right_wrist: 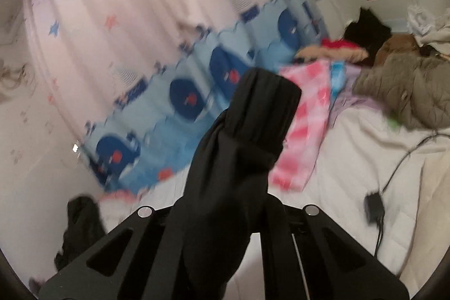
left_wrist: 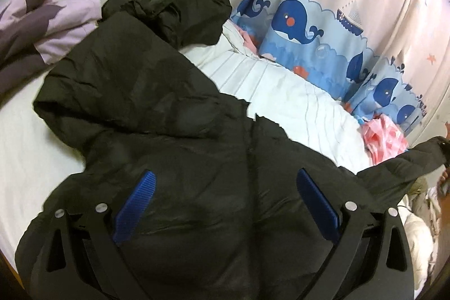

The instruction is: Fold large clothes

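Observation:
A large black puffer jacket (left_wrist: 146, 108) lies spread on the white bed (left_wrist: 281, 92), its hood toward the far wall. My left gripper (left_wrist: 225, 182) is open, its blue pads (left_wrist: 143, 193) resting wide apart over the jacket's lower body. One sleeve (left_wrist: 416, 159) stretches out to the right and lifts off the bed. In the right wrist view my right gripper (right_wrist: 242, 159) is shut on that black sleeve's cuff (right_wrist: 261, 114) and holds it up in the air; the fingertips are hidden by the fabric.
A whale-print curtain (left_wrist: 303, 18) hangs along the far side. A purple quilt (left_wrist: 36, 27) lies at the far left. A pink checked bag (right_wrist: 303, 125), a grey-brown jacket (right_wrist: 407, 92), other clothes and a black charger with cable (right_wrist: 374, 207) lie on the bed's right end.

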